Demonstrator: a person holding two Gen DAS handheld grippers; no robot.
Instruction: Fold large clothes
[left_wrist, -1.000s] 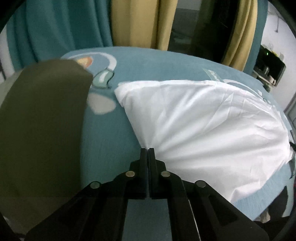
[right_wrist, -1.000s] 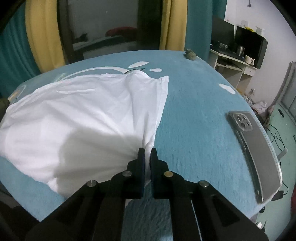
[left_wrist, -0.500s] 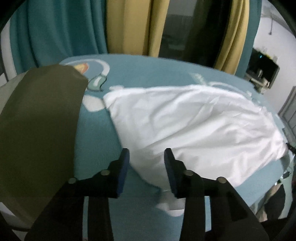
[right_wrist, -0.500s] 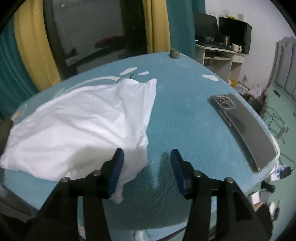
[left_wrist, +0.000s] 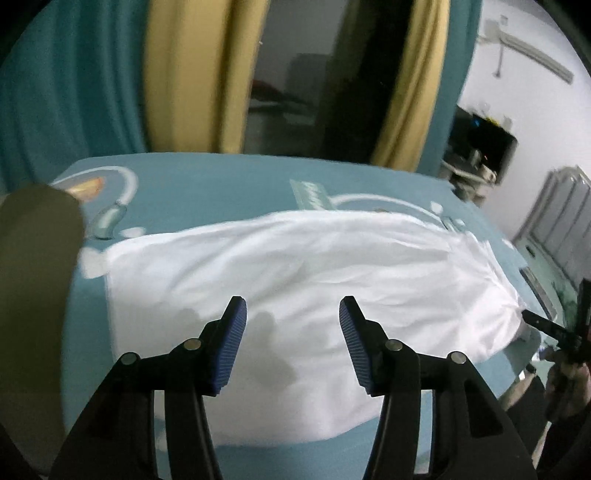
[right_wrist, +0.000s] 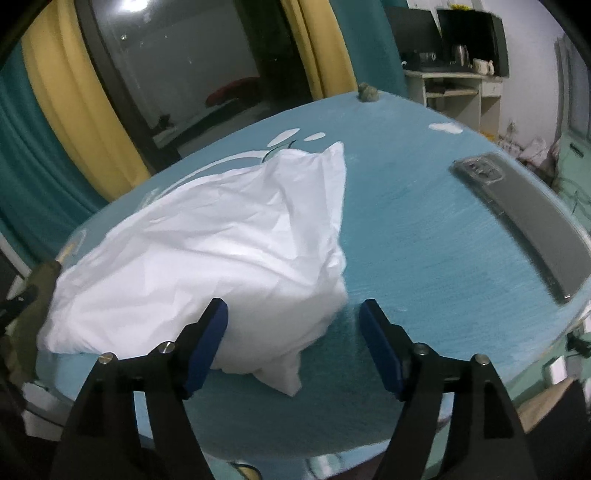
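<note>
Both tools stand spread over a white garment on a teal bedspread, their jaws having just been opening, with no cloth pinched in either. Nearest the right tool (right_wrist: 293, 332), the garment's loose corner droops on the bed just ahead of and below its left blue pad, which overlaps the cloth's near edge in the view; the right pad stands over bare bedspread (right_wrist: 424, 236). From there the white garment (right_wrist: 207, 258) runs away to the left and up — its long axis lies diagonally across the right wrist view, ending in a peaked corner far ahead. The left tool (left_wrist: 291, 328) hangs above the middle of the garment's near half; here the white garment (left_wrist: 295, 266) stretches side to side, and both pads are framed against cloth, their shadows on it, apparently without touching.

For a next fold, judged from this layout, the right tool looks the nearer to a graspable corner; the left would have to travel to an edge. Beyond the right tool's right pad, well apart from the garment, lies a phone in a clear case (right_wrist: 524, 218). An olive-drab cloth (left_wrist: 33, 295) fills the space left of the left tool.

Hard to read: whether this is a shirt or other piece — no sleeves or collar show — and how many layers are folded. The garment's far right end is blurred.
</note>
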